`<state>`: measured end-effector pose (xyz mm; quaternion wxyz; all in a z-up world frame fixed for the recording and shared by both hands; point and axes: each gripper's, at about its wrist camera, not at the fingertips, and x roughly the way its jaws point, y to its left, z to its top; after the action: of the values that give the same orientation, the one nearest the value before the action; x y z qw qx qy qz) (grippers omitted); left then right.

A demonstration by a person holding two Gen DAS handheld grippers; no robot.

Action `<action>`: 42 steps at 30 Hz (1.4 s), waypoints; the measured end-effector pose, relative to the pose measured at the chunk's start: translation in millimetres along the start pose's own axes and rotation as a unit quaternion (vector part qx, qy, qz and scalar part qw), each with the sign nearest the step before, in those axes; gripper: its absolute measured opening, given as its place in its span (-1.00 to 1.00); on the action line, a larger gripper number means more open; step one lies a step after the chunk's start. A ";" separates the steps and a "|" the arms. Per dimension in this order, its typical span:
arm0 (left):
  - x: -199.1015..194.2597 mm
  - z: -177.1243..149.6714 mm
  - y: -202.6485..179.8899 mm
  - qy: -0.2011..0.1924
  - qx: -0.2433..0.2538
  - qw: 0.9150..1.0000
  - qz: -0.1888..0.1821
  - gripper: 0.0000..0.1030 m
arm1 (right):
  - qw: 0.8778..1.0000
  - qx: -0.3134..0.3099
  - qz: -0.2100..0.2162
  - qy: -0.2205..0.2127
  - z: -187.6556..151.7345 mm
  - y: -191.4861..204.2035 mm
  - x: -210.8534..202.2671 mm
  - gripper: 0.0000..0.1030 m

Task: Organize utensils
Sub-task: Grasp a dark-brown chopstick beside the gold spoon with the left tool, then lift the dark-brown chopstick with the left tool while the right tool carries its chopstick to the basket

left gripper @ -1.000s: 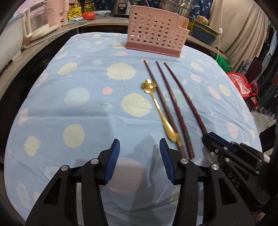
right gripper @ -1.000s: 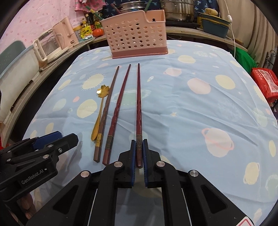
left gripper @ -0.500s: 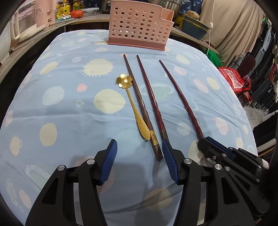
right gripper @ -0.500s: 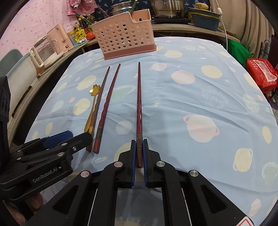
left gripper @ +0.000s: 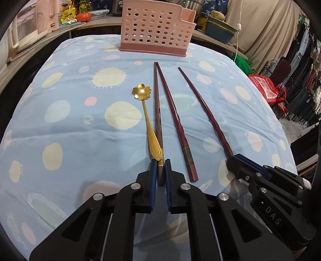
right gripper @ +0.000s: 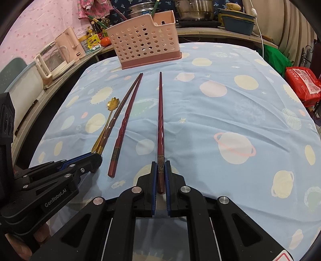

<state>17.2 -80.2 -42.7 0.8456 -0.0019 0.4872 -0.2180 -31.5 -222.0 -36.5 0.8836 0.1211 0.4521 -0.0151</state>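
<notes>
Three dark red chopsticks and a gold flower spoon (left gripper: 149, 130) lie on the blue planet-print cloth (left gripper: 70, 124), pointing at the pink perforated basket (left gripper: 154, 30) at the far edge. My left gripper (left gripper: 160, 163) has its jaws closing, the pads pressing both sides of the thick end of the leftmost chopstick (left gripper: 157, 112); the spoon's handle tip lies against that chopstick right at the fingertips. The middle chopstick (left gripper: 174, 114) lies free. My right gripper (right gripper: 161, 165) is shut on the thick end of the rightmost chopstick (right gripper: 160, 112).
A counter runs behind and to the left of the table with a pale kettle (right gripper: 60, 54), bottles, a tomato (left gripper: 83, 17), pots and a teal tub (right gripper: 237, 23). A red bag (right gripper: 301, 84) sits off the table's right edge.
The left gripper shifted right, from beside the spoon to over the leftmost chopstick's thick end, and its jaws went from wide open to closed on it. The right gripper kept its hold.
</notes>
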 end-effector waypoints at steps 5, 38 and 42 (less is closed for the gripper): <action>-4.4 -1.3 4.4 0.007 -0.012 1.000 -0.010 -0.86 | 1.000 -0.001 0.003 -0.006 0.0 2.0 -7.0 -0.86; -129.5 79.3 11.6 -0.131 -0.006 0.991 -0.017 -0.86 | 0.985 0.014 0.049 -0.163 82.7 4.5 -125.3 -0.87; -137.7 101.2 10.2 -0.147 -0.002 0.989 -0.017 -0.86 | 0.982 0.013 0.050 -0.180 104.4 4.8 -135.0 -0.87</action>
<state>45.2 -41.1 121.6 0.9042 -0.0435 0.3583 -0.2285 -27.7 -252.3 131.5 0.9485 0.1505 0.2787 0.0015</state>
